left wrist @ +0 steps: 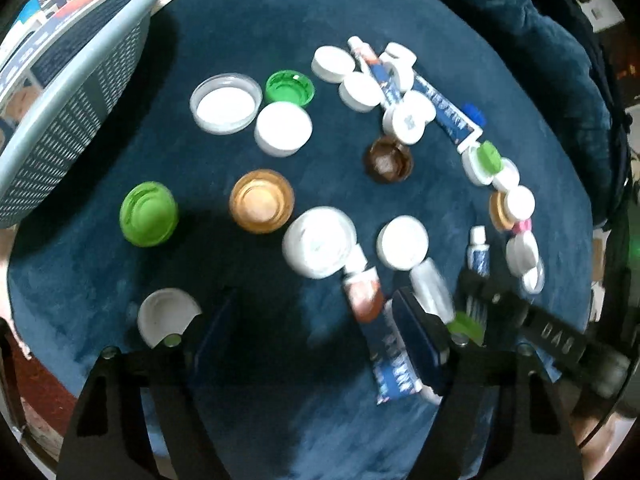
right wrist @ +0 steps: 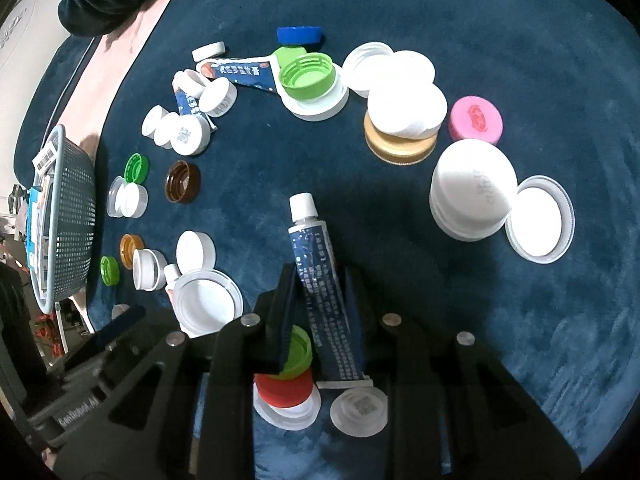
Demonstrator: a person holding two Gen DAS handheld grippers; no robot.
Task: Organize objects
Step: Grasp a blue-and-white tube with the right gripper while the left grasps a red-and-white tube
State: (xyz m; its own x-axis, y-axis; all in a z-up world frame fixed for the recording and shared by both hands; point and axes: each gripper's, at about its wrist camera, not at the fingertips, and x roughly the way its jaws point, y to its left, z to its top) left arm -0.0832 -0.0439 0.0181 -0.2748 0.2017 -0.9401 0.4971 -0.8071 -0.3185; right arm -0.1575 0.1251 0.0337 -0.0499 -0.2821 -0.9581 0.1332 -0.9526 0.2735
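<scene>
Blue tube clamped in right hand-held gripper; left hand-held gripper spread wide, holding nothing.

Both wrist cameras look steeply down, close over the blue tabletop. Shared: brown cap and mesh basket.

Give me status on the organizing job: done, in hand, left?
Done: the basket already holds some boxes. In hand: the right gripper is shut on a blue tube; the left gripper is open, holding nothing. Left: most of it. Many caps, like the pink cap, and other tubes are scattered over the blue cloth.
</scene>
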